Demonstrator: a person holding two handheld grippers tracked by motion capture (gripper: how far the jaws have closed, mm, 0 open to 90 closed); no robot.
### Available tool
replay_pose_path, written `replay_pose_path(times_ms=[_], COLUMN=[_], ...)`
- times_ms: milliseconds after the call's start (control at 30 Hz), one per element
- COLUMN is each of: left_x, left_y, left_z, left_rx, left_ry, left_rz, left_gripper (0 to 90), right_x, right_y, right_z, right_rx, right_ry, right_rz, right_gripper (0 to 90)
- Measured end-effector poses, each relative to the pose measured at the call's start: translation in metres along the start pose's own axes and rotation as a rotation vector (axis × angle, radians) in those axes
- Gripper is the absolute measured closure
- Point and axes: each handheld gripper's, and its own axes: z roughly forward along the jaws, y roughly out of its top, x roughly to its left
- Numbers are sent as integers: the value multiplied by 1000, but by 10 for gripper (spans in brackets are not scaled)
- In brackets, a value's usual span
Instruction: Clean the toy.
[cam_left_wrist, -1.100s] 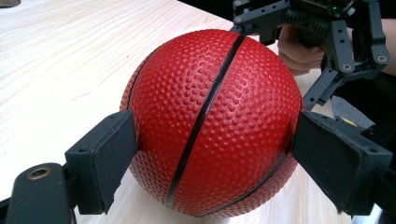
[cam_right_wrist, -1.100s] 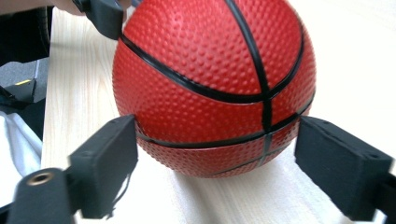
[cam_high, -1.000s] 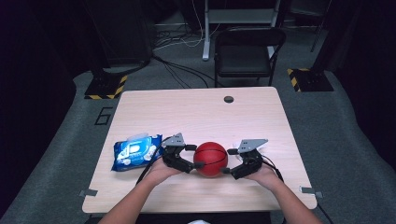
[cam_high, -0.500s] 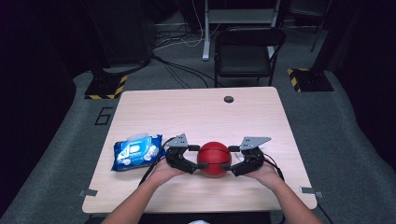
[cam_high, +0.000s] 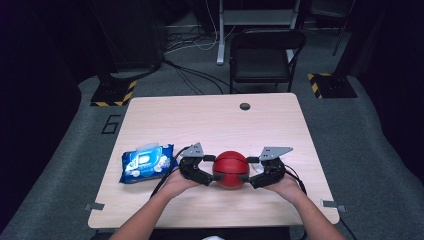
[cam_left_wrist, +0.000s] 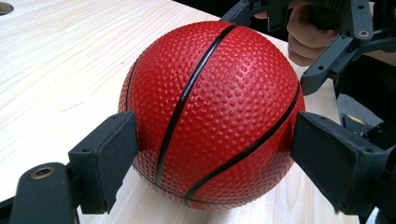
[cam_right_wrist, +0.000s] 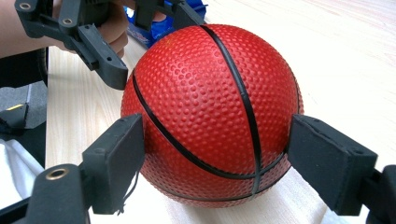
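Item: two-handed grasp of a ball, at the near edge of the worktop (cam_high: 210, 120).

- Left hand (cam_high: 175, 184) and right hand (cam_high: 285, 186): nearest the camera, just behind the ball on either side, each wrapped around a gripper.
- Left gripper (cam_high: 210, 170): at the ball's left side, pointing inward. Fingers (cam_left_wrist: 109, 154) spread wide, one pad against each flank of the ball, by the look gripping it.
- Right gripper (cam_high: 251, 171): at the ball's right side, facing the left gripper across it. Fingers (cam_right_wrist: 116, 158) likewise wide, pads laid against the ball's flanks, gripping it as far as can be judged.
- Ball (cam_high: 231, 169): red, pebbled, black seams, a small basketball. Between the two grippers, underside resting on the worktop, not lifted.
- Pack of wipes (cam_high: 145, 162): blue and white, lying flat to the left of the ball, beyond the left gripper, apart from the ball and untouched.
- Round hole (cam_high: 244, 106): in the worktop, well behind the ball, near the far edge.
- Chair (cam_high: 265, 55): black, on the floor beyond the far edge, far behind the ball.

Progress, as judged: reach and two-sided grasp done; lift or carry of the ball not yet begun; destination not evident.
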Motion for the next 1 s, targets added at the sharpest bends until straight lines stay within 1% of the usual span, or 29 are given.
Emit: replay_pose_path(times_ms=[67, 100, 133, 200, 233, 267, 300, 333, 367, 400, 467, 600, 633, 700, 733, 800, 833, 900, 967, 1000], left_x=[-1, -2, -2, -3, -3, -2, -1, 1, 2, 4, 6, 6, 5, 4, 4, 4, 4, 4, 3, 3], left_y=[2, 7, 11, 14, 15, 15, 14, 14, 12, 12, 10, 11, 12, 12, 12, 13, 12, 13, 13, 13], left_z=[0, -2, -3, -1, 1, 2, 3, 4, 5, 6, 9, 10, 10, 11, 11, 11, 11, 11, 11, 11], left_rx=[-7, -28, -34, -33, -20, -8, -4, 8, 13, 28, 39, 33, 33, 40, 40, 41, 42, 41, 40, 40], left_ry=[5, 5, 2, 3, 11, 1, 2, -3, -9, -21, -31, -30, -29, -28, -27, -27, -27, -25, -24, -24], left_rz=[8, 17, 21, 29, 35, 29, 22, 11, -5, -16, -36, -36, -28, -16, -14, -13, -11, -9, -5, -5], left_gripper=[156, 160, 159, 151, 137, 117, 99, 84, 65, 42, 1, 0, 0, 0, 0, 0, 0, 2, 3, 3], right_x=[1, 2, 2, 5, 6, 7, 7, 6, 5, 5, 5, 4, 2, 2, 0, -6, -10, -18, -22, -22], right_y=[0, 1, 1, 2, 3, 4, 4, 4, 4, 3, 2, 1, 0, 1, 1, 2, 1, -5, -11, -11], right_z=[1, 1, 2, 4, 5, 6, 6, 6, 6, 6, 7, 7, 6, 3, -1, -13, -17, -23, -25, -25], right_rx=[-3, -2, -1, 2, 6, 4, 5, 3, 7, 7, 13, 11, 10, 9, -5, -31, -26, 4, 26, 26], right_ry=[-4, -4, -2, 4, 5, 3, 5, 7, 11, 18, 27, 32, 35, 35, 27, -21, -62, -147, -189, -189], right_rz=[-7, -17, -22, -36, -43, -48, -42, -46, -41, -37, -32, -22, -12, -11, -10, 14, 11, 23, 30, 30], right_gripper=[191, 193, 196, 198, 197, 199, 207, 209, 210, 208, 196, 195, 198, 201, 200, 179, 171, 158, 157, 157])
